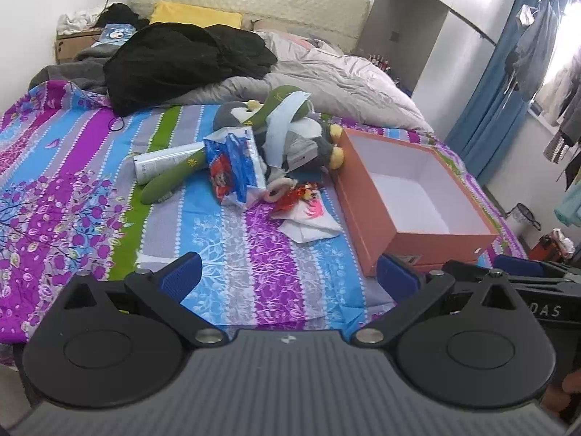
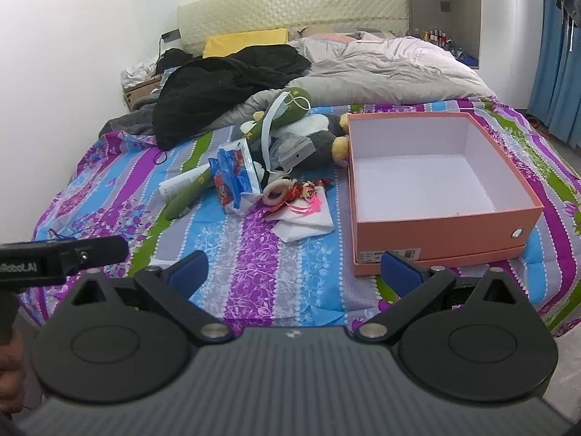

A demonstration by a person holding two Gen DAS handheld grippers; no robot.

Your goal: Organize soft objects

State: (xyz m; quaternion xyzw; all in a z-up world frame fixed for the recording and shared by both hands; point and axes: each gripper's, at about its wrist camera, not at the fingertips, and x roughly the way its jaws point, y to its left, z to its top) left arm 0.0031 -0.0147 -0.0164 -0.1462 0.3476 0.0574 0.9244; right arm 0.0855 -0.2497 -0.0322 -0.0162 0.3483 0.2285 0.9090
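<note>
A pile of soft things lies mid-bed: a grey penguin plush (image 1: 312,145) (image 2: 319,141), a green plush (image 1: 174,174) (image 2: 189,196) with a blue face mask (image 1: 283,123) draped over it, a blue and red plastic bag (image 1: 232,167) (image 2: 234,178), a white tube (image 1: 163,161), a small red toy (image 1: 301,196) (image 2: 301,196) and white paper (image 1: 308,227) (image 2: 308,223). To their right stands an empty orange box (image 1: 432,243) (image 2: 446,229). My left gripper (image 1: 288,279) and right gripper (image 2: 294,272) hover open over the near bed edge, holding nothing.
The striped floral bedsheet (image 1: 72,167) (image 2: 254,254) covers the bed. Black clothing (image 1: 181,58) (image 2: 218,83), a grey duvet (image 1: 345,83) (image 2: 392,69) and a yellow pillow (image 1: 196,14) lie by the headboard. Blue curtains (image 1: 501,101) and hanging clothes are at the right.
</note>
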